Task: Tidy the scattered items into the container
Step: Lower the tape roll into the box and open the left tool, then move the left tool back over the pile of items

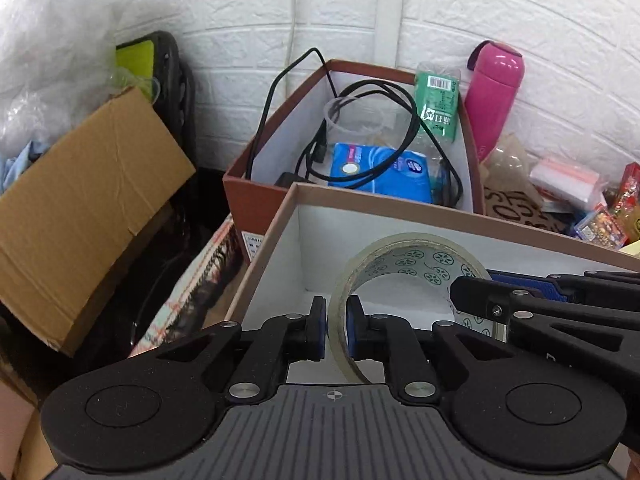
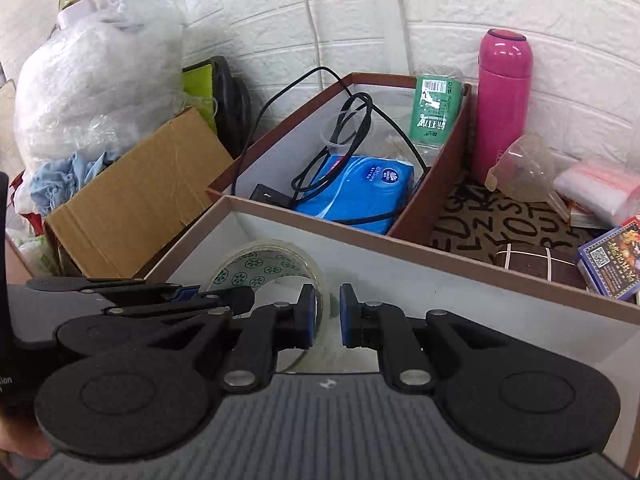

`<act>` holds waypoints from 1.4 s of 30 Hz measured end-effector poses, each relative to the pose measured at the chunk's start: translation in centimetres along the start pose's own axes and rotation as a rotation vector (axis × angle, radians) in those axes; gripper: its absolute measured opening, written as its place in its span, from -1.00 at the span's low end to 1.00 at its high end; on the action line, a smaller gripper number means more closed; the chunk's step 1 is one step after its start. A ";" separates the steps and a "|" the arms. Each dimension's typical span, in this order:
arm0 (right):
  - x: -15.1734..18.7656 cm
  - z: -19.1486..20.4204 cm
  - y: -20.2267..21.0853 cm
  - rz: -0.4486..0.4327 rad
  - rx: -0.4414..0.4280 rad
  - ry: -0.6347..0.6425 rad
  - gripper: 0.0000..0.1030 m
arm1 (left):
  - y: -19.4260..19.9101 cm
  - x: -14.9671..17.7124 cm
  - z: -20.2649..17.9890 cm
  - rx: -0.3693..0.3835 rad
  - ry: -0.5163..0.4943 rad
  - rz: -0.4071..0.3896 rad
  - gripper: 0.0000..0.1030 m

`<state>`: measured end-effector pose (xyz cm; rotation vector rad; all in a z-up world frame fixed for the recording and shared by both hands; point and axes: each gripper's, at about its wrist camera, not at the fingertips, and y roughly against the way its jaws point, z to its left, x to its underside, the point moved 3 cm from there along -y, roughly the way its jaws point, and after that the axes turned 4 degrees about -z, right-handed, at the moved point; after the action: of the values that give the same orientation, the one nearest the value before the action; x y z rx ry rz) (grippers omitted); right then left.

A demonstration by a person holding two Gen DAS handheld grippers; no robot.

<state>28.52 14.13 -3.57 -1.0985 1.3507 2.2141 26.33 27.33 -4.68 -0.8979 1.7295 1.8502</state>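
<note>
White brick-pattern wall panels (image 2: 520, 8) back a cluttered table, where two open shoebox-style containers sit one behind the other. Inside the near, white-lined container (image 1: 276, 216) a roll of clear tape (image 1: 404, 264) stands on its edge, its hole facing across the box and its inner core printed with small green round emblems; no words on it can be read. The left gripper (image 1: 337, 330) has its blue-padded fingers closed on the roll's band, one pad inside the ring and one outside. The right gripper (image 2: 327, 316) hovers just beside the roll's right edge, its jaws parted by a narrow gap and gripping nothing; the tape band lies against or just behind its left pad. In the far brown container (image 2: 440, 160) lie a blue tissue pack (image 2: 360, 192), a coiled black cable (image 1: 376, 132) and a green-labelled bottle (image 2: 434, 112) with a barcode and Chinese characters too small to read. A pink flask (image 2: 504, 96) stands upright just right of that box, above a mat (image 2: 496, 220) printed with large black letters.
</note>
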 end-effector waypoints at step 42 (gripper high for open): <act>6.1 -6.4 19.6 -0.095 0.107 -0.151 0.99 | 14.6 7.2 -13.4 0.137 -0.047 -0.117 1.00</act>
<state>15.31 -1.84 2.24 -0.9193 1.3087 2.0861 13.10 11.69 0.28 -0.8749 1.7145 1.6434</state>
